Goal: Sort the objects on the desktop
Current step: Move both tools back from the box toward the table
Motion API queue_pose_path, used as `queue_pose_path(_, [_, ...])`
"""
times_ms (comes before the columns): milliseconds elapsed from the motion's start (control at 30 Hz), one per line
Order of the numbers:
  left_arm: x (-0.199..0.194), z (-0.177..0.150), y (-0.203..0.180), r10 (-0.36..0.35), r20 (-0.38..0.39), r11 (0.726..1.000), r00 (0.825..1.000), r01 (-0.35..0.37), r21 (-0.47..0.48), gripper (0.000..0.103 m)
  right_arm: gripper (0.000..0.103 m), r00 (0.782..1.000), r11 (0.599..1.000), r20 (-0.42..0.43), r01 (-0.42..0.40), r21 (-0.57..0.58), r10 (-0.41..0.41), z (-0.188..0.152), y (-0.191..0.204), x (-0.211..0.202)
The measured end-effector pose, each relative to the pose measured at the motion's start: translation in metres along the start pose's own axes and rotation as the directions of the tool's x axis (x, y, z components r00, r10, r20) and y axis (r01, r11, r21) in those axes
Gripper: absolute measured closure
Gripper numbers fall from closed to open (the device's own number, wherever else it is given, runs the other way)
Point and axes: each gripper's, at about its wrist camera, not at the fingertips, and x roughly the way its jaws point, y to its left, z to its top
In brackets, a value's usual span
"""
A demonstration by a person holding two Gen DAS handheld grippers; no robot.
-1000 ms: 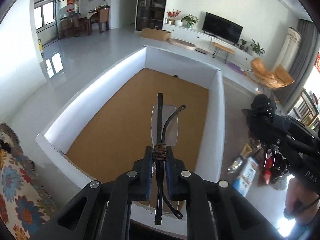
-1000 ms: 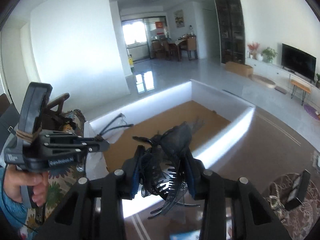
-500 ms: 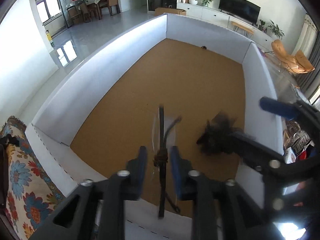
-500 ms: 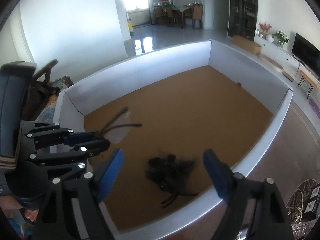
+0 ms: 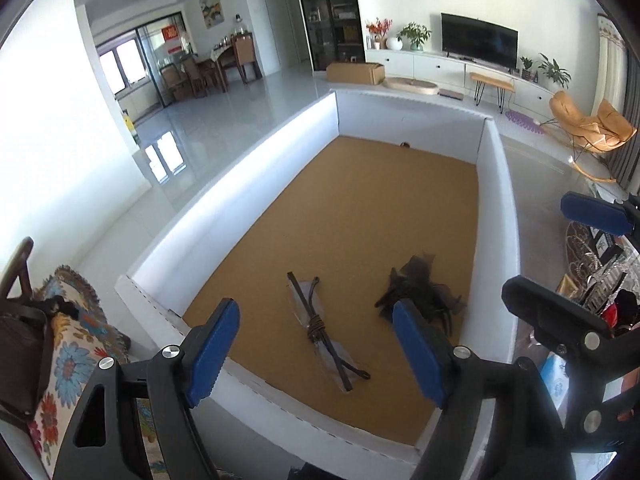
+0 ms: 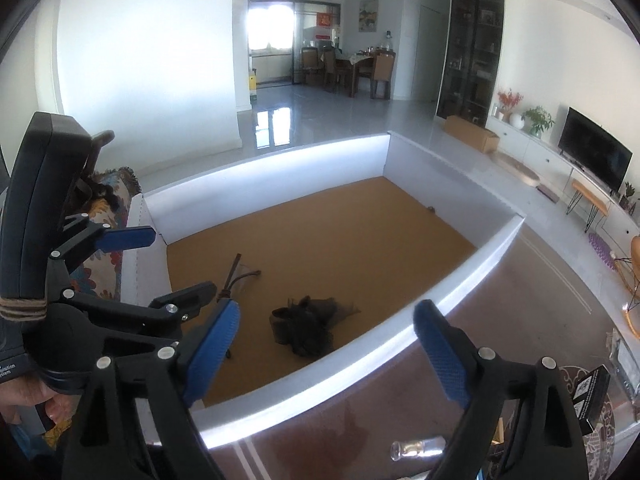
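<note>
Glasses (image 5: 325, 330) lie beneath opening, empty left claw (image 5: 316, 354).

The box (image 5: 224, 184) has white walls and a tan cardboard floor. In it lie black-framed glasses (image 5: 320, 330) bound with brown cord and a black mesh hair clip (image 5: 420, 292). The fingers (image 5: 212, 354) have blue pads on black arms. A cushion (image 5: 68, 360) shows orange and blue flowers on cream.
</note>
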Motion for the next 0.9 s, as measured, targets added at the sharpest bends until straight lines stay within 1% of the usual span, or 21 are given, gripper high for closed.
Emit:
queue_pose_path(133, [-0.029, 0.001, -0.007, 0.002, 0.054, 1.000, 0.999, -0.003, 0.009, 0.024, 0.012, 0.999, 0.999, 0.030, 0.036, 0.021, -0.037, -0.008, -0.006, -0.029])
queue_pose_path(200, [-0.044, 0.000, -0.010, 0.000, 0.078, 1.000, 0.997, -0.001, 0.014, 0.021, 0.012, 0.998, 0.998, 0.037, 0.054, 0.035, -0.056, -0.012, -0.011, -0.041])
queue_pose_path(233, [-0.052, -0.001, -0.012, -0.005, 0.089, 1.000, 0.996, 0.003, 0.016, 0.017, 0.011, 0.996, 0.996, 0.036, 0.075, 0.042, -0.077, -0.017, -0.014, -0.049])
queue_pose_path(267, [-0.059, -0.002, -0.014, -0.009, 0.099, 1.000, 0.995, 0.008, 0.017, 0.016, 0.009, 0.994, 0.994, 0.034, 0.098, 0.045, -0.100, -0.021, -0.016, -0.054])
queue_pose_path(367, [-0.078, -0.006, -0.022, -0.030, 0.126, 0.999, 0.992, 0.027, 0.022, 0.015, 0.008, 0.985, 0.984, 0.034, 0.165, 0.065, -0.167, -0.033, -0.023, -0.075])
queue_pose_path(433, [-0.089, -0.008, -0.029, -0.049, 0.137, 0.999, 0.989, 0.045, 0.028, 0.015, 0.008, 0.982, 0.978, 0.036, 0.183, 0.098, -0.187, -0.042, -0.030, -0.089])
queue_pose_path(533, [-0.101, -0.011, -0.043, -0.079, 0.145, 0.996, 0.986, 0.073, 0.044, 0.015, 0.007, 0.980, 0.970, 0.043, 0.184, 0.159, -0.193, -0.056, -0.042, -0.109])
queue_pose_path(600, [-0.106, -0.011, -0.054, -0.093, 0.145, 0.995, 0.985, 0.085, 0.060, 0.015, 0.006, 0.978, 0.965, 0.045, 0.191, 0.180, -0.202, -0.061, -0.047, -0.115])
queue_pose_path(733, [-0.112, -0.012, -0.075, -0.104, 0.141, 0.991, 0.985, 0.091, 0.095, 0.015, 0.006, 0.972, 0.957, 0.055, 0.215, 0.196, -0.230, -0.072, -0.062, -0.132])
queue_pose_path(900, [-0.116, -0.016, -0.096, -0.117, 0.131, 0.987, 0.985, 0.100, 0.127, 0.015, 0.006, 0.965, 0.950, 0.074, 0.231, 0.210, -0.251, -0.075, -0.073, -0.146])
